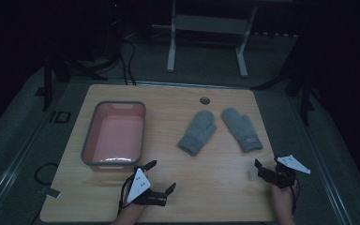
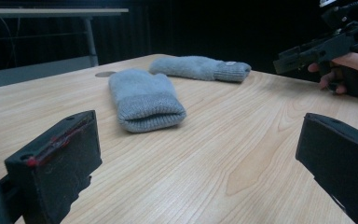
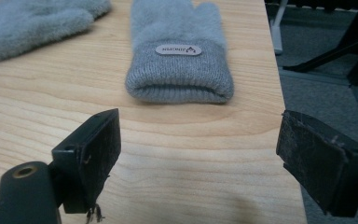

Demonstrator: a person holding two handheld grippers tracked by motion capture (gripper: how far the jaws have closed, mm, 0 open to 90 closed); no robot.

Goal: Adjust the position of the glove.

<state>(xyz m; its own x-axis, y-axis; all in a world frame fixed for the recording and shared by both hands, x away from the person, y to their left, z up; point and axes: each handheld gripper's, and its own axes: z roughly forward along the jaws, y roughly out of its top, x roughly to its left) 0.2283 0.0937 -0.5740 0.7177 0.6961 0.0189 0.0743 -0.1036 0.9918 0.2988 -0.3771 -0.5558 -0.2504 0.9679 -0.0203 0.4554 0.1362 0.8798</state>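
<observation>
Grey mittens, one [image 1: 198, 132] just right of the pink basin [image 1: 90, 140], its labelled twin [image 1: 242, 129] farther right; we hold left gripper [image 1: 160, 177] and right gripper [image 1: 259, 169] spread, empty, risking fleece-only pinches that slip.

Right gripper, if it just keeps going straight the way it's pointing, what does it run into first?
Most likely the cuff of the labelled grey mitten, lying ahead between the open jaws of the right gripper. Bare wooden table lies before it; the gripper's height above the table is unclear.
</observation>
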